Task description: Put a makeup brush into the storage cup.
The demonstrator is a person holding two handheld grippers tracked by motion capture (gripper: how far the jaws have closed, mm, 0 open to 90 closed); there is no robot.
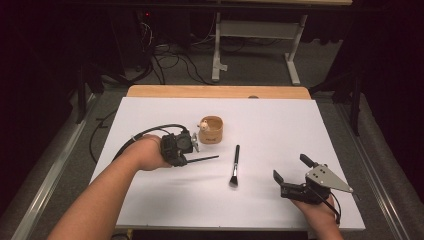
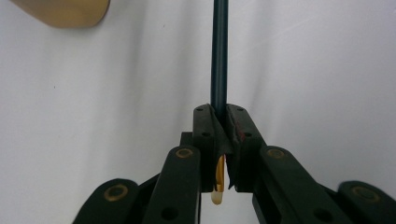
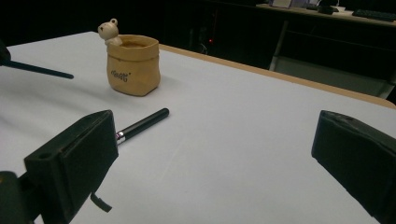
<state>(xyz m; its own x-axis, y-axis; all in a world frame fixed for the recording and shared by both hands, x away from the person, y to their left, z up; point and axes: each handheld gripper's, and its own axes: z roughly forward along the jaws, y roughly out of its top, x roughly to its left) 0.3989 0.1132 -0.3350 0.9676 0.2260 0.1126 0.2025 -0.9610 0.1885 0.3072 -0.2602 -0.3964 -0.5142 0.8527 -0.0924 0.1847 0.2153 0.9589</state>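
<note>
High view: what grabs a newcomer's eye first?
The left gripper, left of centre on the white table, is shut on a thin dark brush whose handle points toward the middle. Just behind it stands a tan pot with a small bear figure on its rim. A second brush lies flat at centre, bristles toward the person, and the right gripper rests open at lower right.
</note>
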